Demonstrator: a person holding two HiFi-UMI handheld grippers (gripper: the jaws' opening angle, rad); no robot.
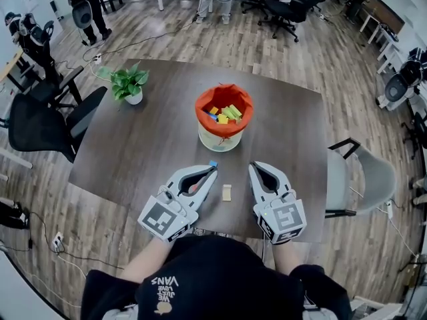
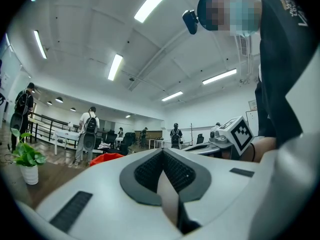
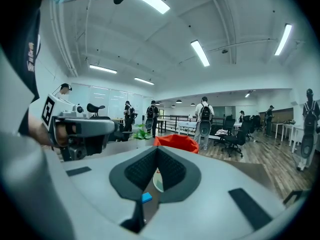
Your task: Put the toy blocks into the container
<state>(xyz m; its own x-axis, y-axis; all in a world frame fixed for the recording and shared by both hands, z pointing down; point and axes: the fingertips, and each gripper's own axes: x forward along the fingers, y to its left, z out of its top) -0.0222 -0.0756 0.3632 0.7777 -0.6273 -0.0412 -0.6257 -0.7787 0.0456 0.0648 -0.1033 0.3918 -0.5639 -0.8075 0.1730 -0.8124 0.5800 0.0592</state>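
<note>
- The container, lined in orange, stood near the middle of the tabletop, a little toward its far edge. Several coloured blocks already lay inside it.
- Two blocks were not yet in. A pale wooden block lay close to the near edge, between the two grippers and touching neither. A blue block sat right at the tip of the left gripper; whether they touched could not be told.
- The left gripper's jaws were pressed together with nothing between them, as its own view showed.
- The right gripper was likewise closed and empty, pointing toward the container. The blue block was visible on the table through the gap under its jaws.
- Risk: either gripper had to spread its jaws before going down for a block. A closed tip would probably shove the blue block across the tabletop rather than take it.
- Risk: the pale block lay so near the near edge that a clumsy approach could knock it off the tabletop.
- Risk: the container looked light and its liner soft, so a gripper catching the rim during a drop might tip it and spill the blocks.
- The potted plant, toward the far left corner, was well apart and posed no evident hazard.
</note>
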